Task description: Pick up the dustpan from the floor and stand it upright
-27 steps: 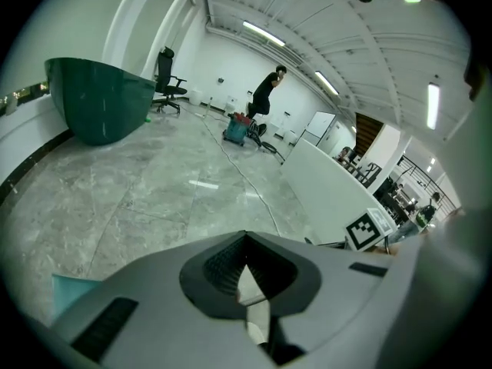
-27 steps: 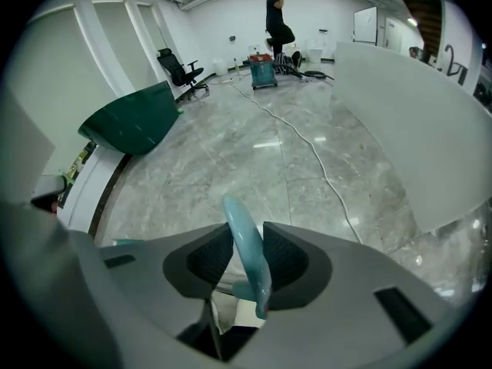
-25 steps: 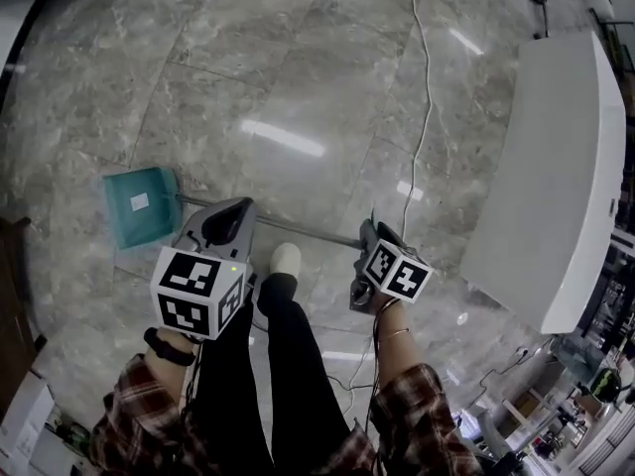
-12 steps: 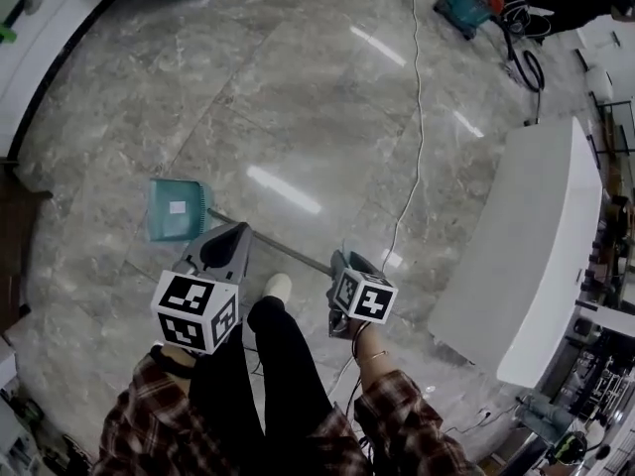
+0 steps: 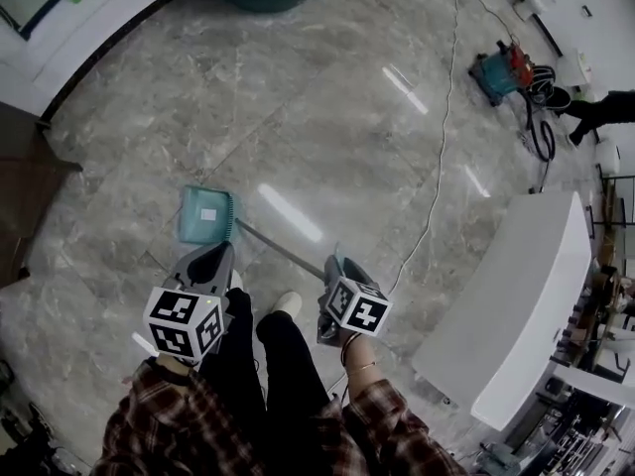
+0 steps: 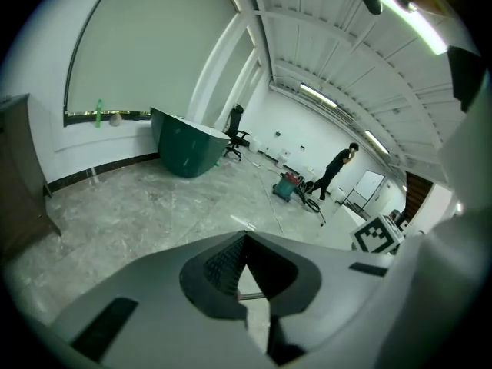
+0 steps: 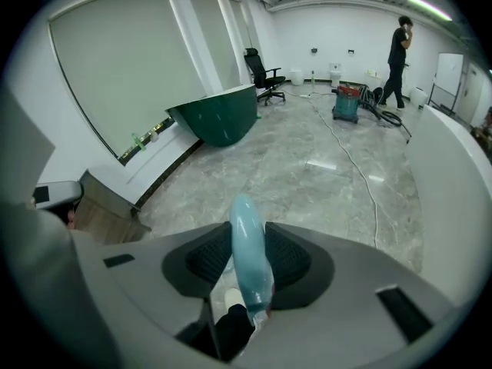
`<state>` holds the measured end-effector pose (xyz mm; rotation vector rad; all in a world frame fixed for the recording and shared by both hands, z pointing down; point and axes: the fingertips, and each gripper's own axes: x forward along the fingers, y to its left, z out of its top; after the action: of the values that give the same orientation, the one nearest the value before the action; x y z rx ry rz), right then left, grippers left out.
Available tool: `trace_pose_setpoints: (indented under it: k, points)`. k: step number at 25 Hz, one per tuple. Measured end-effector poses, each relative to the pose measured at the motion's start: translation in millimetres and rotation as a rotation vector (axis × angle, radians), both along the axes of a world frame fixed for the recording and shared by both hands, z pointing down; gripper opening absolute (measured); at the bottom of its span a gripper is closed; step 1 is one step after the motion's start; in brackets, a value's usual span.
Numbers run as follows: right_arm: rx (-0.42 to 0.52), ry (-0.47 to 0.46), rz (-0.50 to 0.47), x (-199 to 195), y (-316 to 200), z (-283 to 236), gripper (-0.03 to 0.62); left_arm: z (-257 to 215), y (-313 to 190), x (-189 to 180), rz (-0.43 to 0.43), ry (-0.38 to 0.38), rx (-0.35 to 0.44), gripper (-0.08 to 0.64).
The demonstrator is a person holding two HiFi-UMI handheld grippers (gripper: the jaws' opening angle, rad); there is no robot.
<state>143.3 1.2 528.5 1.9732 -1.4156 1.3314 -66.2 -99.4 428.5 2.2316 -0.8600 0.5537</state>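
Against grey floor point(image 5: 327, 117), teal dustpan point(image 5: 205, 222), white label point(image 5: 208, 213), metal handle point(image 5: 283, 252)

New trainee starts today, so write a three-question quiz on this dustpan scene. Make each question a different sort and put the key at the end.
1. True or false: the right claw is empty.
2. In the head view, which is nearest the teal plastic dustpan? A the left claw; B the white counter; C the dark green desk.
3. Fill the gap: the sticker on the dustpan's pan is ___.

Key
1. False: it grips the dustpan's pale blue plastic handle end, though its jaws have just been opening slightly.
2. A.
3. White.
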Motion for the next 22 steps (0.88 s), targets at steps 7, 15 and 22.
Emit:
trace_pose_setpoints:
  k: [7, 15, 22]
  points:
    - [0.025, 0.032, -0.158, -81, -75, -37, 0.135, -29, -36, -69, -0.074, 0.026, 0.022, 0.000]
    - [0.063, -0.013, -0.456, -197, -143, -58, 0.135, -51, -51, -148, -0.243, 0.032, 0.036, 0.000]
    - [0.012, -0.121, -0.482, -233, -147, -49, 0.135, -56, -29, -196, -0.425, 0.030, 0.010, 0.001]
